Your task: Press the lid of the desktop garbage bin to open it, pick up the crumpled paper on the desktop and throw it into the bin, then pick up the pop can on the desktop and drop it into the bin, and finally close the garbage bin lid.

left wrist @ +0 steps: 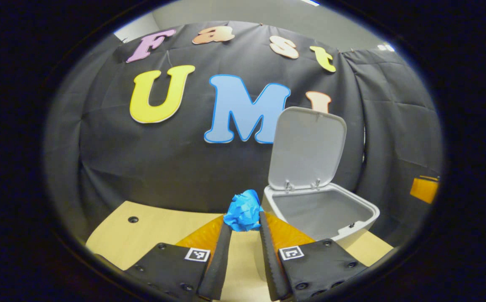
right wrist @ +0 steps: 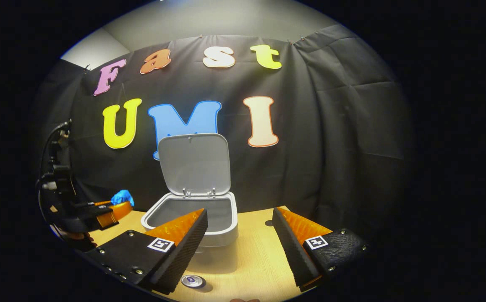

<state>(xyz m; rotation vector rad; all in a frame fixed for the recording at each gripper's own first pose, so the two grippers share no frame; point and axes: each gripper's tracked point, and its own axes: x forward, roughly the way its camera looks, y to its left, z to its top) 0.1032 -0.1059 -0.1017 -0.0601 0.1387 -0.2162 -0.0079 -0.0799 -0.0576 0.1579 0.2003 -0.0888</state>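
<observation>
Clamping a blue crumpled paper (left wrist: 243, 215) at its tips, my left gripper (left wrist: 245, 228) holds the wad raised above the pale wooden desktop (left wrist: 142, 235), both fingers pressed against its sides. Just to the right of the paper in the left gripper view stands the grey desktop garbage bin (left wrist: 354, 228), its mouth gaping and its lid (left wrist: 307, 147) swung up on two hinges at the back rim, near upright against the black cloth wall (left wrist: 176, 163). The paper sits beside the bin's near left corner, short of the opening.

My right gripper (right wrist: 239, 220) hangs over the desk with its fingers spread wide apart and nothing between them. Nearest to me in the right gripper view, a pop can (right wrist: 193, 281) stands on the desktop (right wrist: 251, 264) just beside the tip of that gripper's left-hand finger, seen from above so that its silver top faces the camera. Beyond the can, the open bin (right wrist: 226, 235) rests between the two spread fingers, lid (right wrist: 194, 164) raised. Farther off at the left edge of that view, my left gripper (right wrist: 115, 207) appears with the blue paper (right wrist: 122, 196) at its fingertips, level with the bin's rim and well left of it, a hand (right wrist: 75, 239) dimly visible below.
</observation>
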